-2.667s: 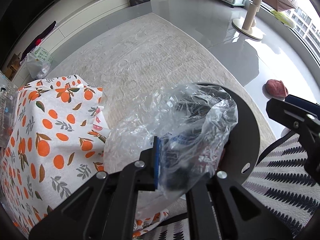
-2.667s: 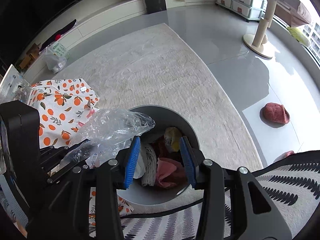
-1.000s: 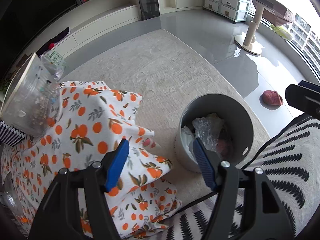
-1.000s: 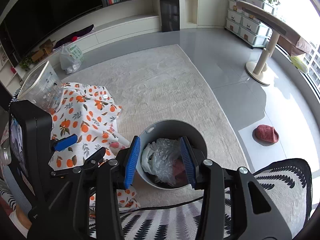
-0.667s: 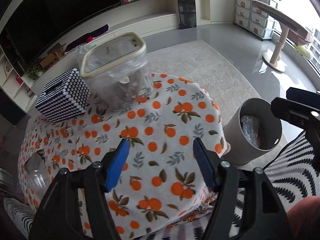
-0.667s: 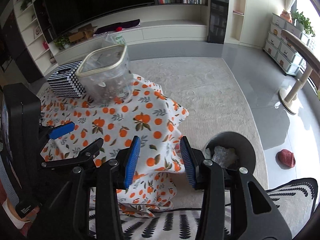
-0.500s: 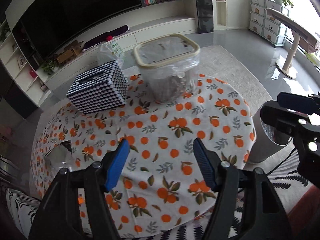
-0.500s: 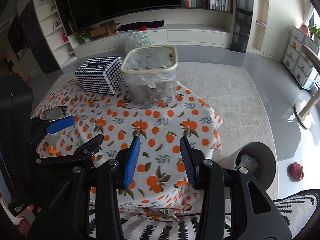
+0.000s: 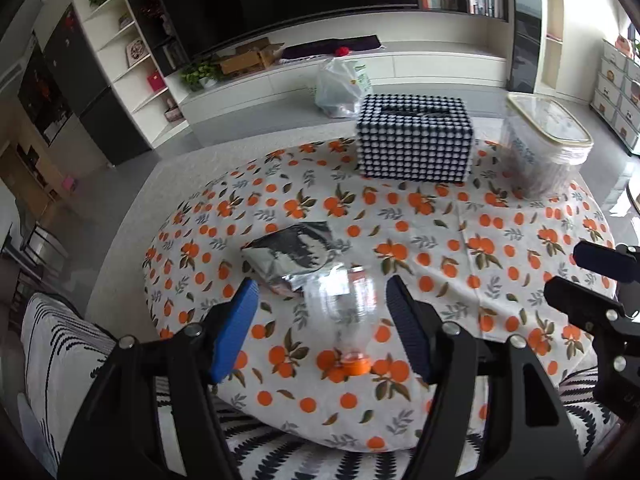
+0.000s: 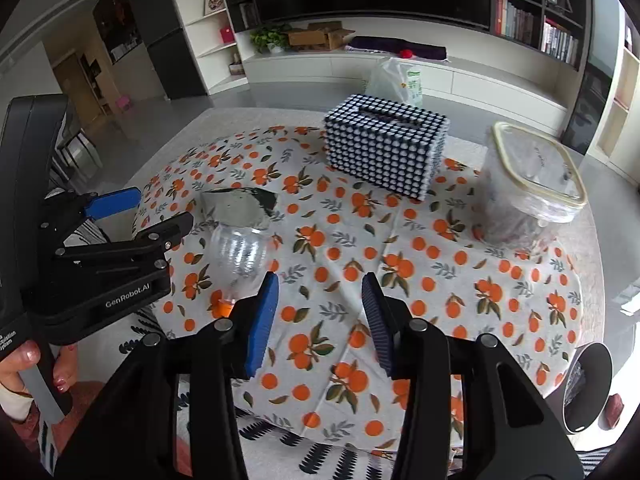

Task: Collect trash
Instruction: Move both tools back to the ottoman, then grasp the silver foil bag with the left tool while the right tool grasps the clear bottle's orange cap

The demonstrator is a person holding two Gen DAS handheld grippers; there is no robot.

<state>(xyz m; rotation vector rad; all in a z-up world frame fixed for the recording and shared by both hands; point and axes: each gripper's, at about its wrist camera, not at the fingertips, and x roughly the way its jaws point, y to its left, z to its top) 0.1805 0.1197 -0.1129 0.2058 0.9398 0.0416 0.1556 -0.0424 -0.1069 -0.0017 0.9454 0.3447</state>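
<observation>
Your left gripper (image 9: 322, 316) is hanging released over the clear bottle (image 9: 344, 316) lying beside the foil wrapper (image 9: 292, 254) on the tablecloth (image 9: 460, 248). Your right gripper (image 10: 320, 316), jaws just widening, is gripping nothing.

A clear, glossy plastic bottle (image 9: 340, 304) with an orange cap lies on the matt printed tablecloth (image 9: 440, 248) beside a crinkled, shiny foil wrapper (image 9: 292, 252); the lidded container (image 10: 528, 196) is clear plastic.
</observation>
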